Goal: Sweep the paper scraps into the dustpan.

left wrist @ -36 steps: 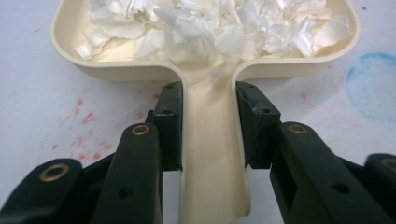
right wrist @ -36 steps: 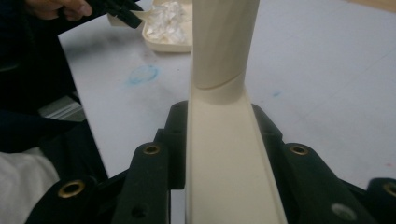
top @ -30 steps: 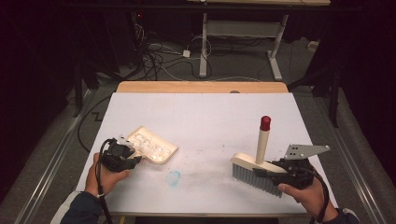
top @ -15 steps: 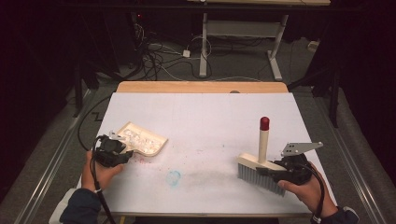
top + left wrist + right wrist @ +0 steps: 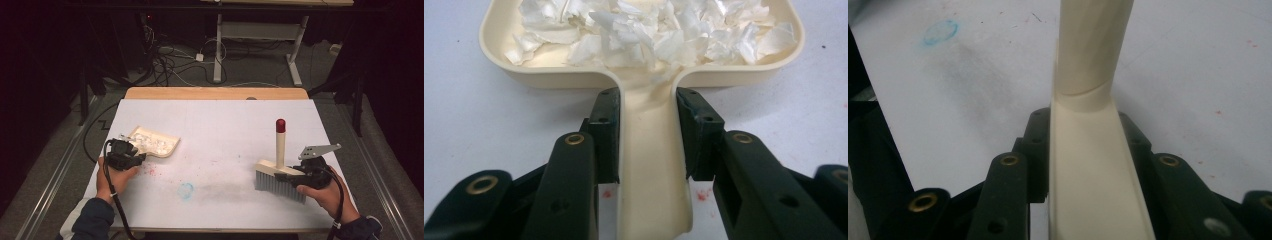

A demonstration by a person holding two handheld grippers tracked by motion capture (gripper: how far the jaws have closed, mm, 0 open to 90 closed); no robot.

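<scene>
Presently my left gripper [image 5: 131,156] stands at the near left of the white table [image 5: 220,125], its jaws closed on the handle of the cream dustpan [image 5: 155,142]. Seen along the left gripper [image 5: 646,135], both black pads [image 5: 606,135] press flat against the sides of the handle, one on each side, with no gap showing. The dustpan [image 5: 639,75] lies on the table just beyond the jaws, its tray pointing away from me and heaped with torn white scraps [image 5: 649,30]. Small red specks mark the surface beside the handle.

My right gripper [image 5: 292,175] stands at the near right, well apart from the left. Its jaws are clamped on the cream back of the hand brush [image 5: 280,172]. Along the right gripper [image 5: 1088,145], the pads [image 5: 1035,150] bear on both sides of the brush [image 5: 1093,165] back, and the round handle rises out of it past the top of the view. From above, the brush handle stands nearly upright with a red tip [image 5: 280,125], and the grey bristles [image 5: 277,185] point down at the table.

Between the two tools I note a faint blue ring [image 5: 185,190] and a grey smudge [image 5: 225,187] on the tabletop.
</scene>
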